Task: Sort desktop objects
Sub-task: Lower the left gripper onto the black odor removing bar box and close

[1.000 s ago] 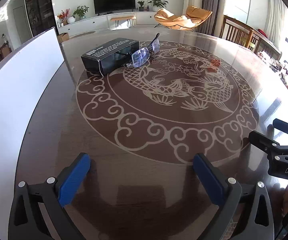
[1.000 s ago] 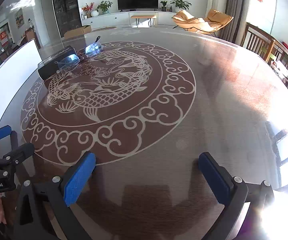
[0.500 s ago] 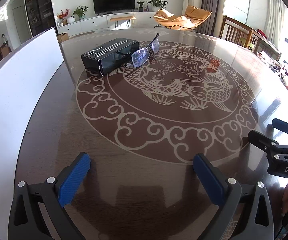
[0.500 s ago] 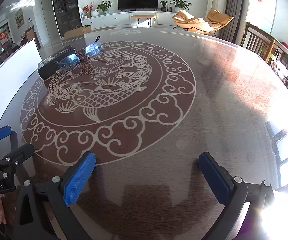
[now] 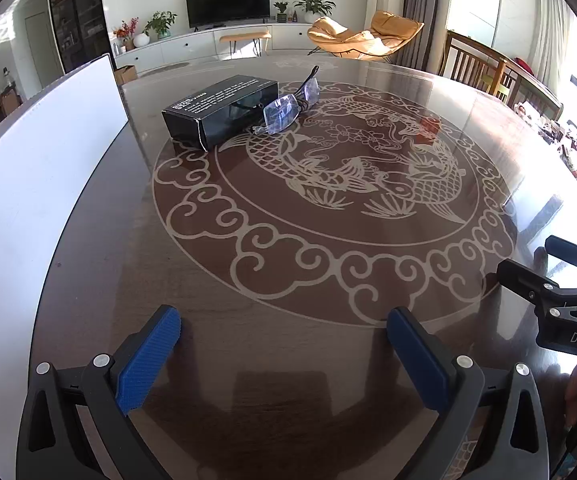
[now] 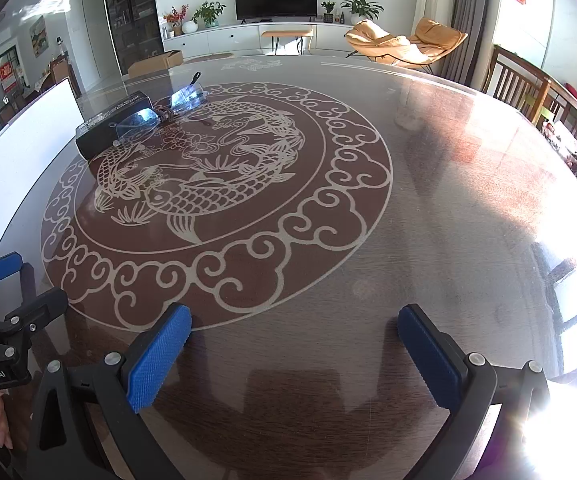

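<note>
Likely light and fragile, the glasses [image 5: 288,106] leaning against the black box [image 5: 220,108] at the table's [image 5: 328,360] far left want a gentle bridge grip, while both left gripper [image 5: 284,354] and right gripper [image 6: 294,350] hover wide open, empty.

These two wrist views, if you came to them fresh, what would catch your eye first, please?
First the big pale fish-and-cloud medallion inlaid across the middle of the dark round table. Next, at its far left edge, a black box with clear glasses leaning against it. Both open tools, left and right, hover near the close rim, holding nothing.
</note>
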Tool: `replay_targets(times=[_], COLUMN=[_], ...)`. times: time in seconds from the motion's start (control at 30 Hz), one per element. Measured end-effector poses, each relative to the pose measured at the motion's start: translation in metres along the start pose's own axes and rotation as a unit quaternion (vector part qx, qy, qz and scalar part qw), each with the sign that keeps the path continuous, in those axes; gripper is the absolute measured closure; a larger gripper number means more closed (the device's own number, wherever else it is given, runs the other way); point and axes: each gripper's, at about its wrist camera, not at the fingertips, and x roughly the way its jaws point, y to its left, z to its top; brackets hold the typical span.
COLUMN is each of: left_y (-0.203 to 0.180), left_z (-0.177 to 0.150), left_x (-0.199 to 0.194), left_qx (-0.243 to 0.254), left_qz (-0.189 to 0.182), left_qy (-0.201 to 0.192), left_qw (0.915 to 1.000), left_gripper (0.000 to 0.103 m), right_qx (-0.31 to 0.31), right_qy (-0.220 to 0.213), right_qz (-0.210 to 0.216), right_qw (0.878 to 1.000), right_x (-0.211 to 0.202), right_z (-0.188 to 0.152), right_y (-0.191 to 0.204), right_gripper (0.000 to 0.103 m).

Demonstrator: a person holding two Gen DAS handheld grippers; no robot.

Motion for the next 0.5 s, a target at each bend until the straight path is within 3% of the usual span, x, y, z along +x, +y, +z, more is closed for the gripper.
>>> replay_targets(times=[0.13,0.33,0.5], left_y=[0.019,0.062,0.073], left_z=[0.020,0.058,0.081], left_x=[0.014,0.041,0.058], left_qx=[-0.003,-0.068,-0.087], left_qz=[0.006,0.052,0.066], left_qy=[0.002,0.002,0.002], left_qw=[1.0000,0.9963,0.9940], left_gripper=[0.000,0.000,0.000], right_qx=[0.000,0.000,0.000], right_qy=[0.000,0.000,0.000], right_qz=[0.000,0.000,0.000], right_qw=[1.000,1.000,1.000], right_x=[0.000,0.001,0.001], right_z=[0.000,0.000,0.000], right_y=[0.000,0.000,0.000], right_gripper=[0.000,0.000,0.000])
